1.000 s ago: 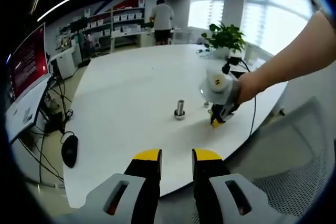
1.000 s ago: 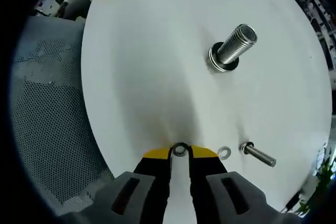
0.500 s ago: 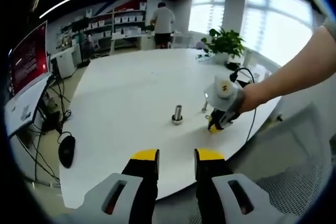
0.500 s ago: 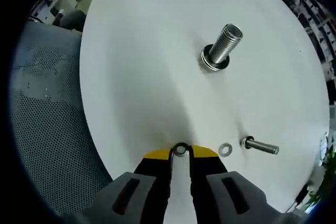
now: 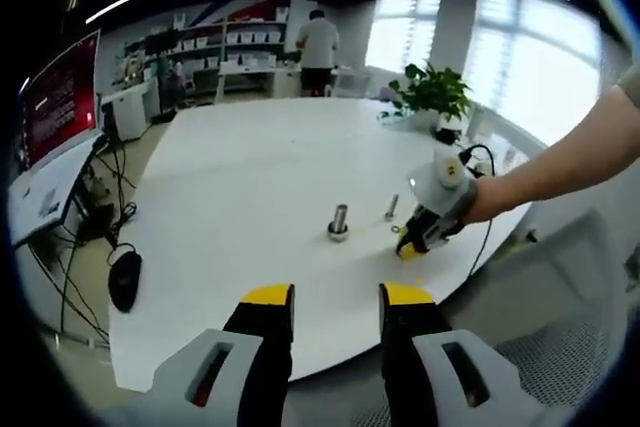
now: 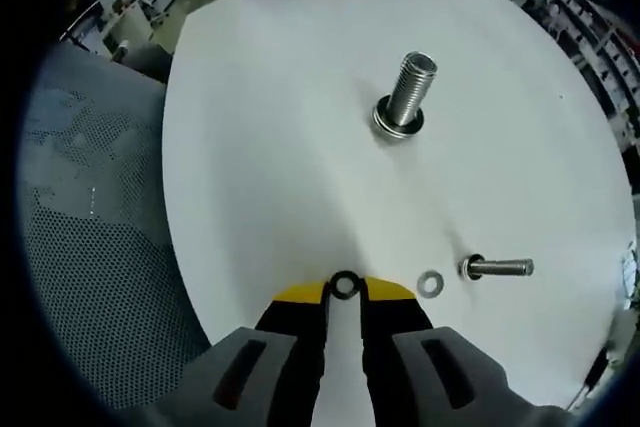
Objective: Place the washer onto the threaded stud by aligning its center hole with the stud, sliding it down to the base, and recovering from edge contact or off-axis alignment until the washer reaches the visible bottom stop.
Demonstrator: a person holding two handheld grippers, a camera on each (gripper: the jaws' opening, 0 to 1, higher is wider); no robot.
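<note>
The big threaded stud [image 6: 408, 85] stands upright on the white table [image 6: 270, 147], with a washer [image 6: 397, 126] lying round its base. My right gripper [image 6: 345, 292] is shut on a small dark washer [image 6: 345, 284] at its yellow tips, close over the table and well short of the stud. A loose washer [image 6: 430, 283] and a small bolt [image 6: 497, 268] lie just to its right. In the left gripper view the stud [image 5: 340, 219] is mid-table, the right gripper [image 5: 411, 247] is held low beside it by a person's hand, and my left gripper [image 5: 337, 297] hangs open off the near edge.
A grey mesh chair [image 6: 80, 247] sits beyond the table edge. A potted plant [image 5: 432, 92] stands at the table's far side and a cable [image 5: 487, 207] runs near the right gripper. A red screen [image 5: 60, 102] and a black mouse [image 5: 124, 282] are at the left. A person [image 5: 318, 42] stands far back.
The right gripper view has drawn back, so the stud looks smaller and farther; the washer stays between the jaws and now faces the camera more. The left gripper stays open.
</note>
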